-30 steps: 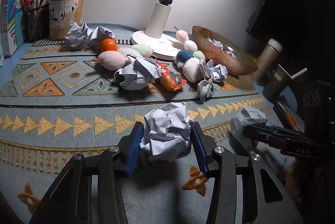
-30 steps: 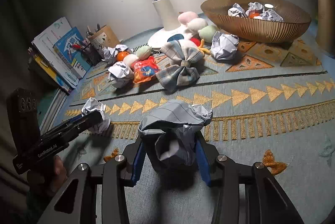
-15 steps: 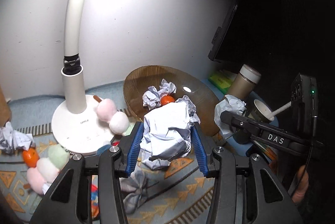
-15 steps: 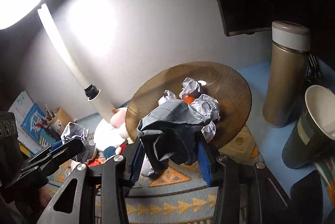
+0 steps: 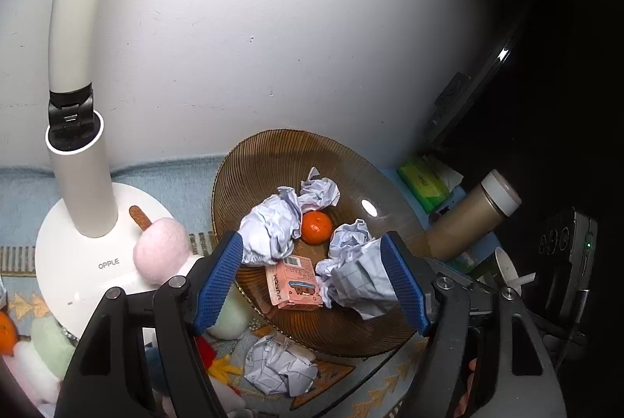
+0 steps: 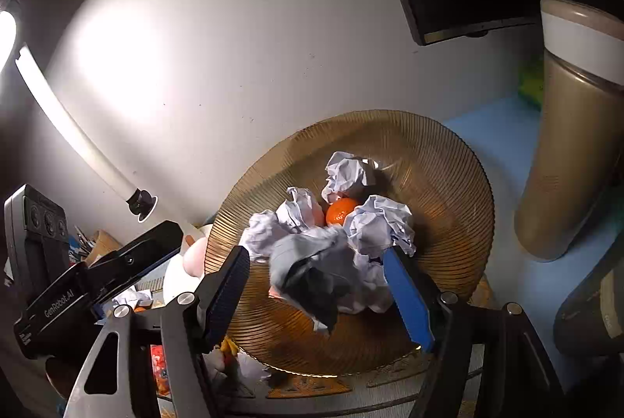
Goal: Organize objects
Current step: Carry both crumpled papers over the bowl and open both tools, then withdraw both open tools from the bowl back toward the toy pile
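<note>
Left wrist view: ribbed amber bowl (image 5: 273,160) holding crumpled paper balls (image 5: 273,226), an orange (image 5: 316,227), a pink box (image 5: 294,283). Left gripper (image 5: 312,281) over the bowl's 6 o'clock rim, fingers wide apart, gripping nothing.

Right wrist view: bowl (image 6: 440,164) at centre, grey paper wad (image 6: 312,269) atop the pile. Right gripper (image 6: 318,291) over it, fingers spread, not clamping.

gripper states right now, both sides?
Left gripper: open, holding nothing; a crumpled paper ball lies in the brown bowl between its fingers.
Right gripper: open; its crumpled paper is released over the bowl.
</note>
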Action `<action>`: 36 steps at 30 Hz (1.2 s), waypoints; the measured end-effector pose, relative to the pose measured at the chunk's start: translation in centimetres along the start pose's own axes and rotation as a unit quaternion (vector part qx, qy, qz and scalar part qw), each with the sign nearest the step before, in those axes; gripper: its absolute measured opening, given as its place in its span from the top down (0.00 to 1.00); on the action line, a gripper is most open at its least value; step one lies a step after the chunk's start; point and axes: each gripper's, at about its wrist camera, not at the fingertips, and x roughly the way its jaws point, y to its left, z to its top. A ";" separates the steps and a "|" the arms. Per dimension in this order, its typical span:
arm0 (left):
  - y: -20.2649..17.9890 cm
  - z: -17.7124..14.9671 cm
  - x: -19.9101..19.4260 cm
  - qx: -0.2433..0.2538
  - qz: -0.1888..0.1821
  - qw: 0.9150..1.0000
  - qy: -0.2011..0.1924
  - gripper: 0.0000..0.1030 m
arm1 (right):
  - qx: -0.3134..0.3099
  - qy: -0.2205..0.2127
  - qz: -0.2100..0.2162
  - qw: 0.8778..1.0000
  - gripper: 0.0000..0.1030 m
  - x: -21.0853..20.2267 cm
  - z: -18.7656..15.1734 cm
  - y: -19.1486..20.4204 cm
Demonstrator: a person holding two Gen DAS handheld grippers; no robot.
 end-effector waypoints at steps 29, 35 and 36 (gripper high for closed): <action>13.7 -18.4 -20.2 -0.098 0.175 0.977 -0.076 0.21 | -0.113 0.068 0.095 0.987 0.26 0.1 -17.8 11.9; 14.1 -19.2 -18.3 -0.091 0.213 0.971 -0.064 0.21 | -0.147 0.054 0.041 0.987 0.23 1.0 -19.0 12.8; 14.0 -19.3 -18.4 -0.085 0.215 0.970 -0.070 0.21 | -0.154 0.050 0.032 0.986 0.18 1.0 -19.1 13.1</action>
